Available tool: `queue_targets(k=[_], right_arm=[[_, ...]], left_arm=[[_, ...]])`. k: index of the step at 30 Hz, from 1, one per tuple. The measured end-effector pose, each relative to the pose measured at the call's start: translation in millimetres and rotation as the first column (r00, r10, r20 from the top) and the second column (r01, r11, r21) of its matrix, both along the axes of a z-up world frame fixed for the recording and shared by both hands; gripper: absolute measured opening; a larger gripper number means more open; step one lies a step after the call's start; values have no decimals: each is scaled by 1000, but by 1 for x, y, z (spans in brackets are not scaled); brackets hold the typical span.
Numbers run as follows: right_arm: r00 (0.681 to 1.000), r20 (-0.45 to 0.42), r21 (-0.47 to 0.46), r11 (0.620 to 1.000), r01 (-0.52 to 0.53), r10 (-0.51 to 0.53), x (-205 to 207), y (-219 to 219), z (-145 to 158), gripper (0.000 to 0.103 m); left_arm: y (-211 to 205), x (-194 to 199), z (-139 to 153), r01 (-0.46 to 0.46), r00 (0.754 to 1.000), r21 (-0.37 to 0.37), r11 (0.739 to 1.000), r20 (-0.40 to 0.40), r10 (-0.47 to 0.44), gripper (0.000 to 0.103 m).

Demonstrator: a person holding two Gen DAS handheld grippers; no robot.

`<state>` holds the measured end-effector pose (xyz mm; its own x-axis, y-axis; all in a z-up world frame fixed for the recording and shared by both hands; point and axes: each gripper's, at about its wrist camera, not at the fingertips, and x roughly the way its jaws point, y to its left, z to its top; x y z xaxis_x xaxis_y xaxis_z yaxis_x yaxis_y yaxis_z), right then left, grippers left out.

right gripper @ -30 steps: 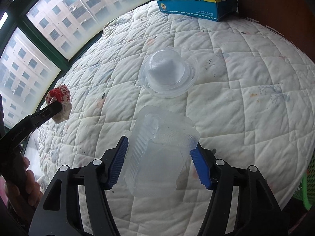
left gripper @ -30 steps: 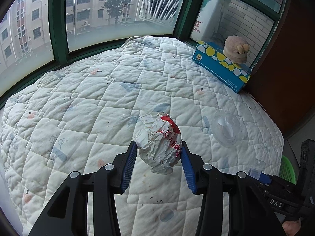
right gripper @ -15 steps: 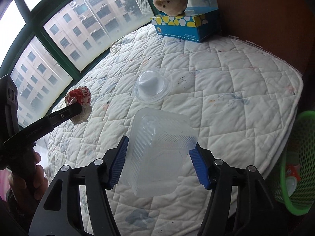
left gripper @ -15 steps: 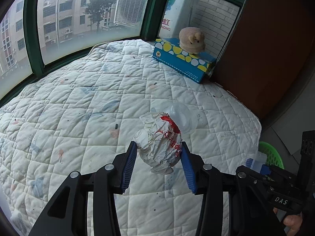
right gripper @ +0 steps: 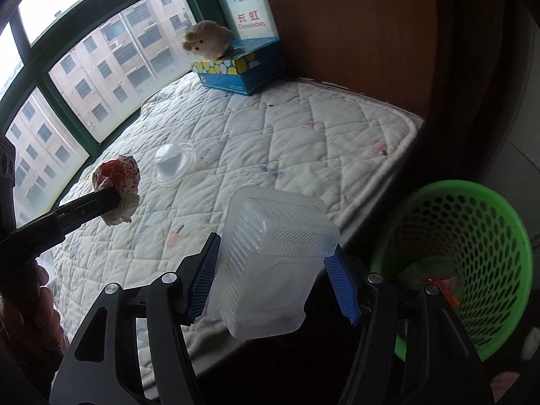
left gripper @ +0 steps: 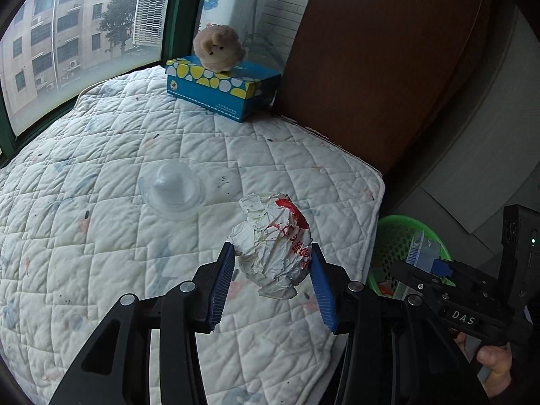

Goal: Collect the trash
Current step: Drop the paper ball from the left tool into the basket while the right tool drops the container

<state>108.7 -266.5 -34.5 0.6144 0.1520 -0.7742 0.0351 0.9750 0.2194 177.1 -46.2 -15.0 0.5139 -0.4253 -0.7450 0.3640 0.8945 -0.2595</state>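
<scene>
My left gripper (left gripper: 271,281) is shut on a crumpled white-and-red paper ball (left gripper: 271,248), held above the quilted mattress (left gripper: 111,222). My right gripper (right gripper: 275,281) is shut on a clear plastic container (right gripper: 273,260), hanging over the mattress edge. A green mesh trash basket (right gripper: 486,233) stands on the floor to the right, with some red and pale scraps in it. The basket (left gripper: 391,239) also shows in the left wrist view, past the mattress corner. A clear domed plastic lid (left gripper: 172,189) lies on the mattress, left of both grippers.
A blue and yellow tissue box (left gripper: 222,87) with a beige plush toy (left gripper: 217,47) on top sits at the far end of the mattress. A brown wooden panel (left gripper: 371,67) rises to the right. Windows line the back. A hand (right gripper: 30,310) grips the left tool.
Both grippers have swung right across the mattress with their loads held. The domed lid has dropped back to the left, and the green basket has come into both views.
</scene>
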Motion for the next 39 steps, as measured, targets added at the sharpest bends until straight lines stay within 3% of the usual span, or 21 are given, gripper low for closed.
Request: queue_targets(k=[15, 18, 39], right_arm=[[974, -35, -63, 974, 220, -222, -50, -134, -17, 63], [965, -34, -63, 964, 259, -261, -59, -151, -18, 69], [939, 45, 8, 940, 340, -340, -109, -202, 3, 77]], left_arm=[[-121, -24, -13, 175, 984, 4, 984, -42, -175, 44], [-141, -28, -17, 202, 978, 12, 979, -51, -202, 44], [-241, -50, -54, 349, 929, 27, 937, -139, -342, 50]])
